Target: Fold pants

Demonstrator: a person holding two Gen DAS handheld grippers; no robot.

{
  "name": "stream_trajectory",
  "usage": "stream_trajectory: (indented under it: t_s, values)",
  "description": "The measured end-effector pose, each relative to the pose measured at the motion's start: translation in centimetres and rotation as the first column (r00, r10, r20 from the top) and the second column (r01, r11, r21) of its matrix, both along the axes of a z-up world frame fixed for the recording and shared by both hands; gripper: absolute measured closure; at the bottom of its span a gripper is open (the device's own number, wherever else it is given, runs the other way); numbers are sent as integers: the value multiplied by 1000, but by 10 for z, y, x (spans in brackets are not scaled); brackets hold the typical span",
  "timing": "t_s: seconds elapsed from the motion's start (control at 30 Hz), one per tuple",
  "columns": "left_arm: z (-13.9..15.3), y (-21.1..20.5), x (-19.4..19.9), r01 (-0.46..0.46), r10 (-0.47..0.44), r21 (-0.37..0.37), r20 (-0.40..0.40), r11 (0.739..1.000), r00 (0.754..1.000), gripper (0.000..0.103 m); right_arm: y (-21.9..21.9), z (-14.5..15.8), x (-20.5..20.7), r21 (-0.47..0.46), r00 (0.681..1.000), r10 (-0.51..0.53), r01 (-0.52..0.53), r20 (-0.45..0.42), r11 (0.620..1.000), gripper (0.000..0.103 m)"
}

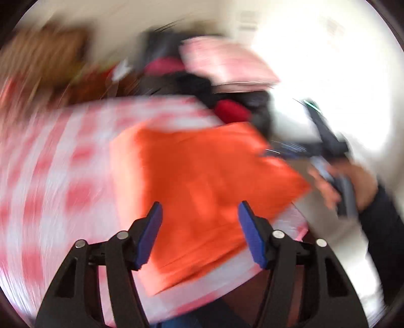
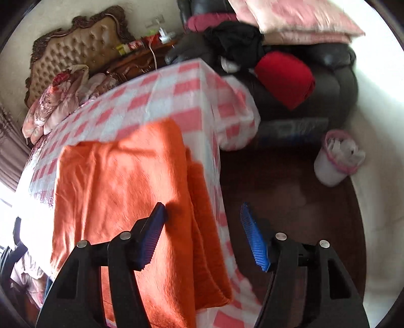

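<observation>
Right wrist view: I see the orange fleece pants (image 2: pixel 121 191) lying folded on the pink-checked tabletop (image 2: pixel 176 96), edge overhanging. Right claw (image 2: pixel 202 217) and left claw (image 1: pixel 199 214) hang released, empty, probably because the fold is set.

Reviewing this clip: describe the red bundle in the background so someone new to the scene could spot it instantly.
Find the table under the pink-and-white checked cloth; behind its far corner stands a dark leather armchair. The red bundle lies on its seat, beside black clothing and below pink cushions. It is plain deep red, unlike the orange pants on the table.
</observation>
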State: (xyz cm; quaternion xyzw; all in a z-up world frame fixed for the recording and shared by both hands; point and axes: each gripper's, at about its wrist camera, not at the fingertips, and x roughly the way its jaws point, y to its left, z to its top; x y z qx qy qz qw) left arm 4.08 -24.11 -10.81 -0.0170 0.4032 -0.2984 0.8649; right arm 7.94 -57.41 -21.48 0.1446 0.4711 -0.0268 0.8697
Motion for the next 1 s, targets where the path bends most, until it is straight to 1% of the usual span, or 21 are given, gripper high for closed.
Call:
stream_trajectory:
  t_s: [0.03, 0.1, 0.13, 0.17, 0.23, 0.27, 0.3, 0.33, 0.37, 0.4, 0.43, 0.53, 0.6, 0.63, 0.7, 0.77, 0.83, 0.87, 0.93, 0.97, 1.0]
  values:
    - [-9, 21, 14, -39, 35, -42, -79, 998, 996, 48, 0, -4, -2, 25, 1000, -3, 3, -3, 1000, 62]
    - [-30, 47, 32, -69, 42, -117, -227, 991, 973, 48, 2, -8, -4, 88, 1000, -5, 4, 8, 996, 65]
    - [-44, 54, 39, -90, 43, -143, -308, 986, 951, 53, 4, -8, -5, 74, 1000, -16, 15, 13, 997, 66]
    - [-55, 61, 40, -112, 50, -156, -356, 981, 933, 58, 7, -6, -4, 69, 1000, -21, 20, 14, 997, 66]
    - [-68, 57, 41, -84, 1, -185, -412, 979, 911, 70, 11, -5, -8, 68, 999, -37, 36, 17, 997, 67]
    - [-70, 54, 36, -68, -16, -186, -414, 980, 910, 71, 12, -3, -10, 64, 999, -46, 44, 20, 997, 68]
    - [-73, 52, 32, -50, -32, -186, -415, 981, 909, 77, 14, -2, -11, 62, 998, -50, 48, 23, 997, 70]
    - [-81, 54, 42, -36, -54, -194, -437, 980, 898, 83, 16, -1, -12, 63, 998, -55, 53, 23, 997, 71]
    - [-83, 54, 44, -36, -52, -192, -434, 981, 899, 85, 18, -1, -13, 67, 998, -59, 58, 24, 996, 72]
    - [-84, 55, 46, -25, -59, -190, -424, 982, 904, 90, 20, -1, -13, 72, 998, -64, 62, 24, 995, 72]
    - [-82, 57, 47, -16, -55, -172, -398, 985, 916, 91, 24, 0, -14, 75, 997, -69, 67, 23, 995, 72]
    - [-79, 69, 42, -37, -17, -140, -366, 990, 931, 92, 39, 2, -18, 116, 997, -68, 65, 27, 991, 73]
    - [-80, 72, 45, -45, 3, -106, -363, 993, 932, 91, 54, 1, -18, 113, 999, -39, 35, 34, 993, 73]
    - [-83, 77, 47, -50, 11, -98, -369, 994, 929, 84, 63, -2, -18, 94, 999, -31, 28, 31, 995, 72]
    - [-78, 90, 50, -85, 45, -96, -355, 992, 934, 78, 68, -5, -16, 51, 998, -68, 67, 13, 996, 68]
    - [-57, 96, 51, -95, 72, -84, -251, 992, 965, 78, 66, 5, -21, 23, 993, -120, 120, 21, 993, 67]
    - [-34, 87, 58, -67, 58, -69, -126, 995, 990, 79, 68, 33, -31, -64, 977, -188, 196, 104, 979, 64]
    - [-24, 78, 64, -42, 38, -57, -72, 997, 997, 79, 71, 43, -31, -85, 973, -190, 201, 129, 976, 64]
    - [-8, 45, 83, 42, -41, -26, 49, 999, 998, 80, 83, 58, -21, -86, 976, -156, 171, 155, 982, 64]
    - [-6, 30, 94, 82, -81, -14, 91, 997, 993, 80, 94, 62, -11, -85, 981, -114, 129, 158, 988, 64]
    - [-8, 14, 107, 111, -111, 5, 108, 994, 988, 80, 105, 63, 1, -97, 984, -87, 104, 158, 990, 64]
